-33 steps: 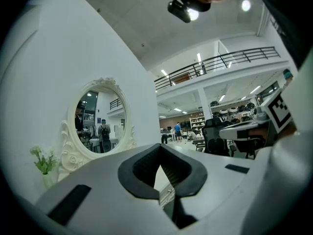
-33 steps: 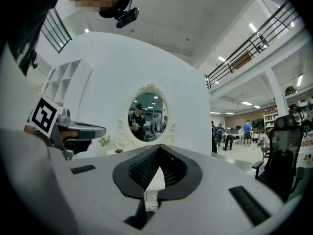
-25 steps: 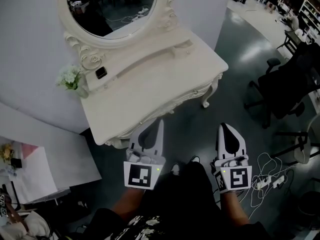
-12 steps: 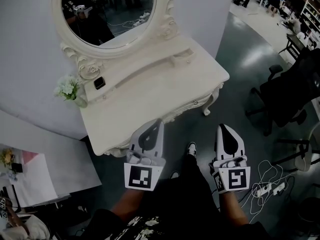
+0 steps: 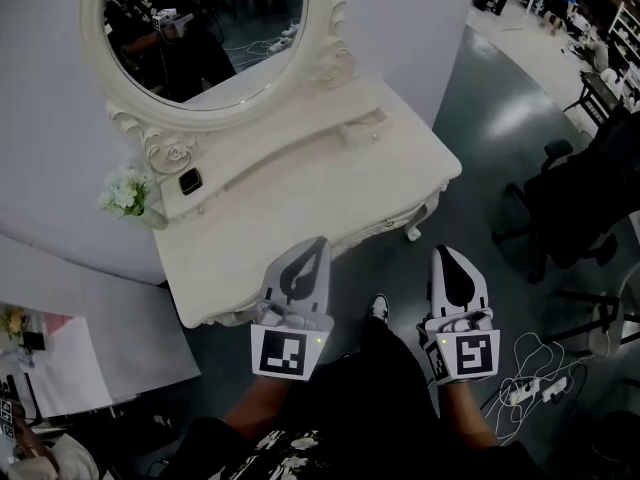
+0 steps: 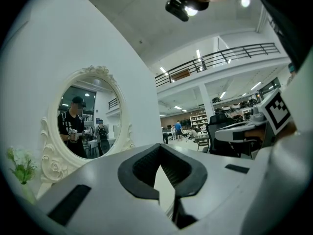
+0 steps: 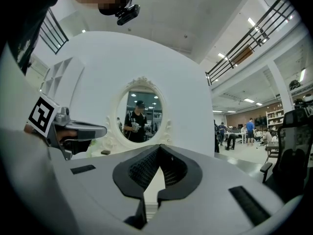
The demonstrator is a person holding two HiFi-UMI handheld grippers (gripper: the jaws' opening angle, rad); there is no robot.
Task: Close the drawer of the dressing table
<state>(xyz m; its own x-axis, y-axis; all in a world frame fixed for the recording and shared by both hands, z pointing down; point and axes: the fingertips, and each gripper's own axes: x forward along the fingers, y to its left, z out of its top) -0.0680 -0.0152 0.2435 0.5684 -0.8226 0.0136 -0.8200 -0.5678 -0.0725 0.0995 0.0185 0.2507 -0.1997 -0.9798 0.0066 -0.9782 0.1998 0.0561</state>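
Both grippers sit closer to the table edge than a second ago; left gripper (image 5: 318, 246) now overlaps the front lip in the head view, right gripper (image 5: 448, 256) is level with it over the floor, off the right corner, and one shoe (image 5: 378, 308) has come into view between them. Fingers on both are clenched tip to tip, nothing between them, pointing level at the dressing table (image 5: 300, 193). Drawer (image 5: 372, 228) is in the curved front apron just under the surface, right ahead of the left fingertips; from this steep angle I can't tell how far it still stands out. Expect a rigid, light wooden box on runners: should slide with a modest push, no grip needed. Best contact is flat on the front panel near its middle, or one gripper each side so it doesn't rack. Paint looks glossy, so hard tips could skid or mark it, and the table stands on slim legs, so a shove may shift it. Count: two grippers, one table, one drawer front that I can make out, one small dark box (image 5: 189, 181) and one flower posy (image 5: 125, 193) on the back shelf, one oval mirror (image 5: 200, 28).
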